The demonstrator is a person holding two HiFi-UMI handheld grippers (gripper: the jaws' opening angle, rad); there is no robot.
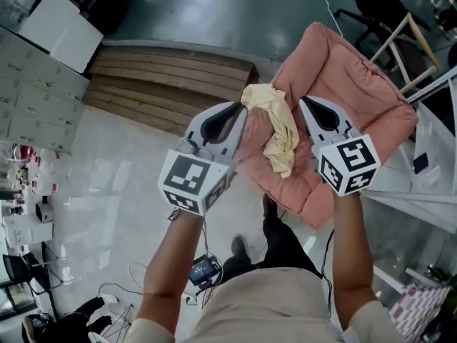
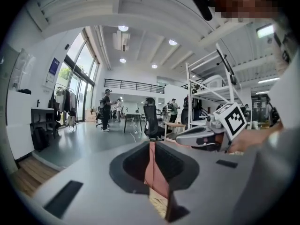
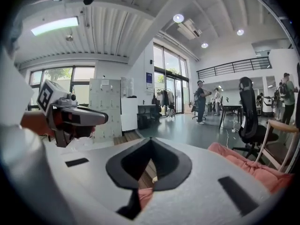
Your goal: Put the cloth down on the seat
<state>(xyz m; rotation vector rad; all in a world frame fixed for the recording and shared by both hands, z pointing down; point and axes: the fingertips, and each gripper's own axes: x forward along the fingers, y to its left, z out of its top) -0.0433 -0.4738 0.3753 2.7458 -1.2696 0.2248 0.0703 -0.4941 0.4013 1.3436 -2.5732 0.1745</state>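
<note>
- Head view looks steeply down on a pink seat cushion (image 1: 357, 91) set on a pale wooden chair frame (image 1: 408, 38), with both grippers held over its near-left side
- The yellow cloth (image 1: 277, 131) lies crumpled on the cushion between the two grippers, running from near the cushion's upper-left edge down toward its near edge
- The left gripper (image 1: 240, 108) points up and to the right, and the cloth's bunched upper end sits just beside its tip
- Left gripper view shows its jaws drawn together at the tip, leaving only a thin slit nearer the camera; pink cushion and a pale yellow patch show through that slit
- Whether the tip pinches any cloth cannot be told from either view
- The right gripper (image 1: 303, 100) points up and to the left, with its tip over bare cushion and apart from the cloth's right edge
- Right gripper view shows its jaws closed together with nothing between them; wood floor, a small cream speck and a bit of pink show through the narrow gap
- Each gripper carries a marker cube (image 1: 191, 181) close to the person's hand
- Left of the chair, a low wooden platform (image 1: 164, 84) lies on the floor
- A black office chair (image 3: 248, 121) stands in the open room beyond the cushion
</note>
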